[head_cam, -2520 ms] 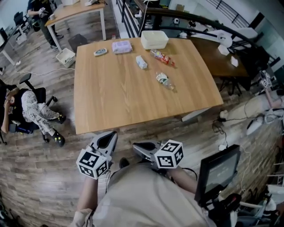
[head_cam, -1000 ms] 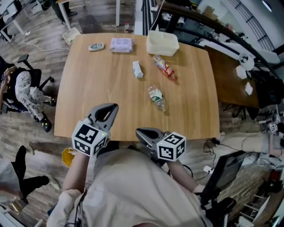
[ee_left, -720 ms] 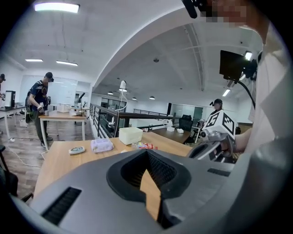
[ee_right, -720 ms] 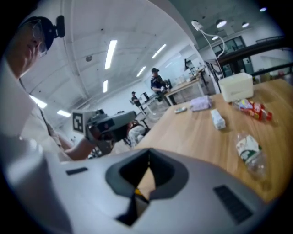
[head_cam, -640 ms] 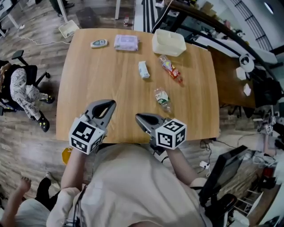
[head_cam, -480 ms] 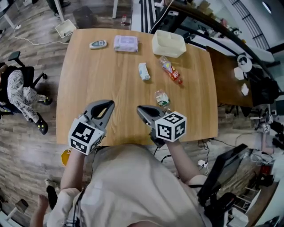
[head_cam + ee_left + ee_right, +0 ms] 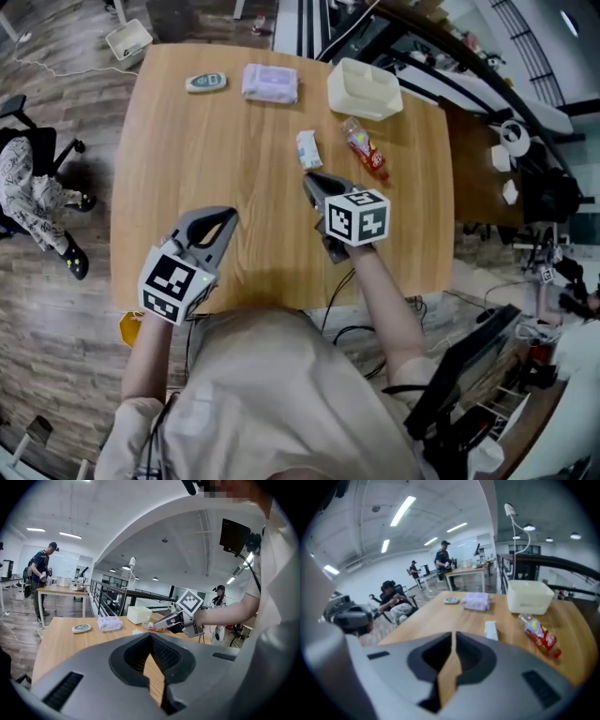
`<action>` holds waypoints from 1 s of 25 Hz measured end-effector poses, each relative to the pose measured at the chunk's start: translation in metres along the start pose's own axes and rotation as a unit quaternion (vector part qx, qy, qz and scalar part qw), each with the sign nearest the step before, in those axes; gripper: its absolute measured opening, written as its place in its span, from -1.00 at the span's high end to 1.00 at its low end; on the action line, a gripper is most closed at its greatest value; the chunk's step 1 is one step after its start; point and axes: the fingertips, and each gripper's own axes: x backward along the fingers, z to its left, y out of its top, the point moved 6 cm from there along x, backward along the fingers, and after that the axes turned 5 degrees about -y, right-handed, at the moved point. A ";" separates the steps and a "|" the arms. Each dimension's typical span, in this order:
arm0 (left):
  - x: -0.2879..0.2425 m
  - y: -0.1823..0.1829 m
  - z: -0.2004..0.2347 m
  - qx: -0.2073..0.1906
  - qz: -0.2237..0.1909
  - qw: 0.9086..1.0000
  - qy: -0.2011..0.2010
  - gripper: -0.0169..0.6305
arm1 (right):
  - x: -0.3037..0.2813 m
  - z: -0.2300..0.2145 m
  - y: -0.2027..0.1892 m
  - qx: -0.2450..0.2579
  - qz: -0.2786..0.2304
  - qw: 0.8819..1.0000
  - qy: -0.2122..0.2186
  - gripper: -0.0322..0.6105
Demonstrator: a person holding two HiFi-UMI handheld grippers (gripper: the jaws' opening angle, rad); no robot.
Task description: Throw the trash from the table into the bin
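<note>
While both claws are closed, the trash lies on the table

As the head view looks down, the left gripper (image 7: 225,217) sits at the lower left of the wooden table (image 7: 187,159), near its close edge. Its jaws are pressed together with nothing between them. The right gripper (image 7: 309,178) is at the frame's centre, further up the tabletop, its jaws likewise pinched to a narrow seam and empty. Just above its tip lies a small white packet (image 7: 307,149), close to the jaws but apart from them. Right of the packet is a crushed bottle with a red label (image 7: 364,150). Along the table's top edge stand a white tub (image 7: 366,89), a lilac pack (image 7: 270,82) and a small oval device (image 7: 205,82). In the right gripper view the packet lies right of centre, beyond the jaws, with the bottle further right.
</note>
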 end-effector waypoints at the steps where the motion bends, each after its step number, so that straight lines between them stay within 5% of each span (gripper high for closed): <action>1: -0.001 -0.001 0.003 0.004 0.000 1.000 -0.001 0.89 | -0.007 -0.008 0.003 -0.001 0.001 1.000 -0.017 0.88; 2: -0.003 -0.002 0.006 0.007 0.001 1.000 -0.001 0.89 | -0.014 -0.015 0.005 -0.002 0.005 1.000 -0.030 0.80; 4: -0.006 -0.004 0.010 0.007 0.002 1.000 -0.003 0.89 | -0.027 -0.026 0.009 0.000 0.013 0.999 -0.045 0.09; 8: -0.008 -0.008 0.018 0.011 0.001 1.000 -0.005 0.89 | -0.049 -0.048 0.012 0.019 0.024 0.996 -0.081 -0.21; 20: -0.003 -0.023 0.044 0.040 0.022 0.999 0.010 0.89 | -0.132 -0.099 -0.015 0.043 0.144 0.978 -0.143 -0.22; 25: 0.005 -0.029 0.050 0.051 0.029 0.998 0.017 0.89 | -0.156 -0.101 -0.026 0.009 0.157 0.978 -0.137 -0.22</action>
